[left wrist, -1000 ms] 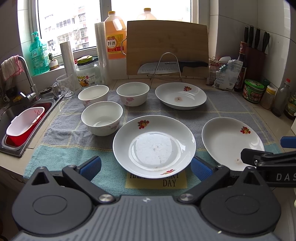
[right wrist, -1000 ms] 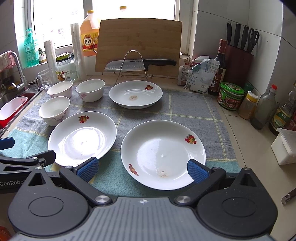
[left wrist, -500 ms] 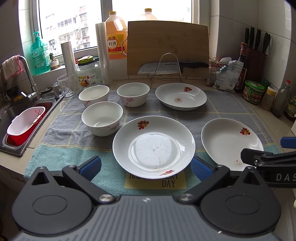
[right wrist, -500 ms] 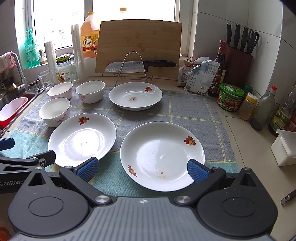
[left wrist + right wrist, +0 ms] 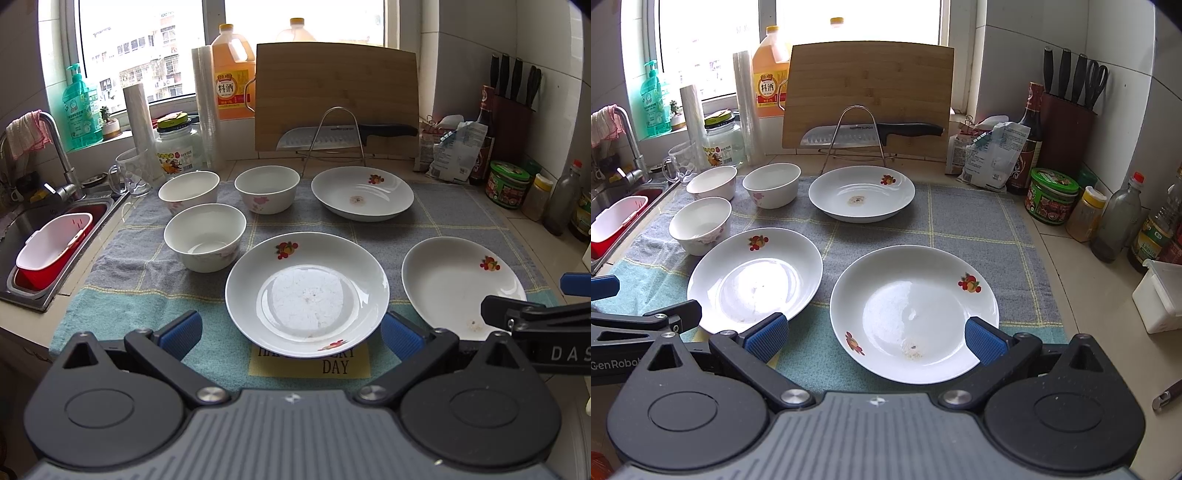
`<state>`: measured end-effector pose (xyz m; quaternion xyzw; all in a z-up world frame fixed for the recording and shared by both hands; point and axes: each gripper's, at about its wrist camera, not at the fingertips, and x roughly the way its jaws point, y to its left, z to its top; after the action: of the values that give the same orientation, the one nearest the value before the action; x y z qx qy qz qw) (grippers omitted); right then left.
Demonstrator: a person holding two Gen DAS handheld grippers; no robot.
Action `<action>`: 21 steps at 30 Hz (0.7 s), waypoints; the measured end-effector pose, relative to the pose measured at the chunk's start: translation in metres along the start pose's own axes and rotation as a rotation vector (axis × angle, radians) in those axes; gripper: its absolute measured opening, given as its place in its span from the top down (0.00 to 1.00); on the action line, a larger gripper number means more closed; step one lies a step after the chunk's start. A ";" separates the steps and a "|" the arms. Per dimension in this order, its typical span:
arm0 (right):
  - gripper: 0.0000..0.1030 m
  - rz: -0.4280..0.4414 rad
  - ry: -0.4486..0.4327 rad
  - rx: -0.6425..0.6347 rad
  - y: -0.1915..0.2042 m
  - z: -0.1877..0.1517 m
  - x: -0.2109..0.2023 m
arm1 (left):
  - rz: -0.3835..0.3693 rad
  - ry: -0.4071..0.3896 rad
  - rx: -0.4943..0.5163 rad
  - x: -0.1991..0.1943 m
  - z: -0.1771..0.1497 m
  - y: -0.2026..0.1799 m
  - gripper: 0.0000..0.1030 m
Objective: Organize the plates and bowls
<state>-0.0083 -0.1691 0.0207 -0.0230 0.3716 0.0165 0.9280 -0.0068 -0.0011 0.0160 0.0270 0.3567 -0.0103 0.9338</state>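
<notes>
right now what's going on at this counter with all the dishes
A person holds a two-finger gripper in each hand over a towel spread with dishes. Both are open and hold nothing. The left gripper faces the near left plate, the right gripper the near right plate. A third plate lies farther back, and three bowls stand apart at the left. Nothing is stacked yet.
</notes>
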 end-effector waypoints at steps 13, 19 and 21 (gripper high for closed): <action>0.00 0.003 -0.005 0.000 -0.001 0.001 -0.001 | 0.001 -0.003 0.000 -0.001 0.000 0.000 0.01; 0.00 0.009 -0.015 -0.002 -0.005 -0.001 -0.003 | 0.000 -0.006 0.002 -0.004 0.000 -0.002 0.01; 0.00 0.012 -0.018 -0.004 -0.006 -0.003 -0.003 | 0.002 -0.004 0.009 -0.005 0.000 -0.004 0.01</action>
<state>-0.0124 -0.1755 0.0210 -0.0226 0.3634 0.0229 0.9311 -0.0106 -0.0048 0.0189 0.0315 0.3546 -0.0108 0.9344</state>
